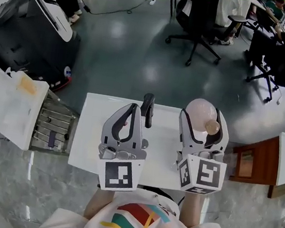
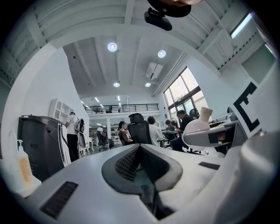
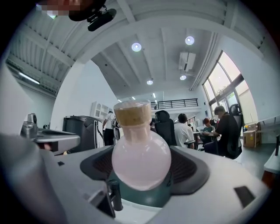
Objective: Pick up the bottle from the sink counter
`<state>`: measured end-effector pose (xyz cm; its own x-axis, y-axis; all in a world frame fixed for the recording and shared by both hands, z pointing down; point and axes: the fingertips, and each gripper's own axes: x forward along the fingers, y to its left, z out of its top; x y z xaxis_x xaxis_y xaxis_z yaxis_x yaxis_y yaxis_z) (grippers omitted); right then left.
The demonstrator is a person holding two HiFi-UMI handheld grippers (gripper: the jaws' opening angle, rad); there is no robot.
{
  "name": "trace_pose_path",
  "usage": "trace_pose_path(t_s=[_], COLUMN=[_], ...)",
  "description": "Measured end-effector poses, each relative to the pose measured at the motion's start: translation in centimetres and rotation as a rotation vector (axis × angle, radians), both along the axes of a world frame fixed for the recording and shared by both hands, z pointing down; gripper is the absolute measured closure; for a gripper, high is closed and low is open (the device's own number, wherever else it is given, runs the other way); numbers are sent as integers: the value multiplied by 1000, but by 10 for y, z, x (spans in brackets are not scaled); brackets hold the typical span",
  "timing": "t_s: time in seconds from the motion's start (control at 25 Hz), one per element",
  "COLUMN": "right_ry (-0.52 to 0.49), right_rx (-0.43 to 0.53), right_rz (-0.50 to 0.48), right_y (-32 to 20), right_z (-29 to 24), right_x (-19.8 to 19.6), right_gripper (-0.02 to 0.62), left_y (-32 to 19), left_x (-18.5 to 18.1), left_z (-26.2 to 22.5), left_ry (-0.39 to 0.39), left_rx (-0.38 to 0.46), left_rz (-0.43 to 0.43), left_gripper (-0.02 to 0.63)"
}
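The white surface [image 1: 91, 130] fills the space below me, and everything here lies over its far half. My left gripper [image 1: 132, 107] hangs above the middle of that surface with its jaws together and nothing between them. A dark curved fitting [image 1: 147, 109] stands just beside it, toward the surface's far edge. My right gripper [image 1: 202, 125] is over the surface's right part, jaws closed on the round pink bottle [image 3: 141, 159]. The ribbed pads press its belly from both sides, and its cork [image 3: 132, 114] points up, away from the surface. I judge the bottle already lifted off, so holding it is what matters now. The belly is a smooth ball, and the pads meet it only on a narrow band. If I tilt or jerk, it could roll in the grip and squeeze out, then drop onto the surface. Pressing harder could pop it forward instead. The cork may not be tight, so tipping could spill whatever is inside.
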<state>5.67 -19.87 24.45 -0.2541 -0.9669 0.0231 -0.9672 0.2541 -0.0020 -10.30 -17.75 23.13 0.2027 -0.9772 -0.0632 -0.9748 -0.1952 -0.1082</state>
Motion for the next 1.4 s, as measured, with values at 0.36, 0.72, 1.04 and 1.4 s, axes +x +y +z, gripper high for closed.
trace_pose_path(t_s=[0.36,0.72,1.04,1.4], right_ry=[63,76,71,68], right_rx=[101,95,98,93], right_rz=[-113,-139,-136,-125], right_y=[46,53,52,52], right_z=[-12,-15,-16,-17], right_x=[-44,-59,-59,-54], right_gripper=[213,213,212,212], left_y=[20,28,29,27], left_x=[-5,-13,-15,-12], left_z=[-21,-33,-31,-29], left_ry=[-2,-8,-9,-16], left_rx=[66,119,126,120], left_rz=[4,7,5,11], left_gripper=[588,588,588,588])
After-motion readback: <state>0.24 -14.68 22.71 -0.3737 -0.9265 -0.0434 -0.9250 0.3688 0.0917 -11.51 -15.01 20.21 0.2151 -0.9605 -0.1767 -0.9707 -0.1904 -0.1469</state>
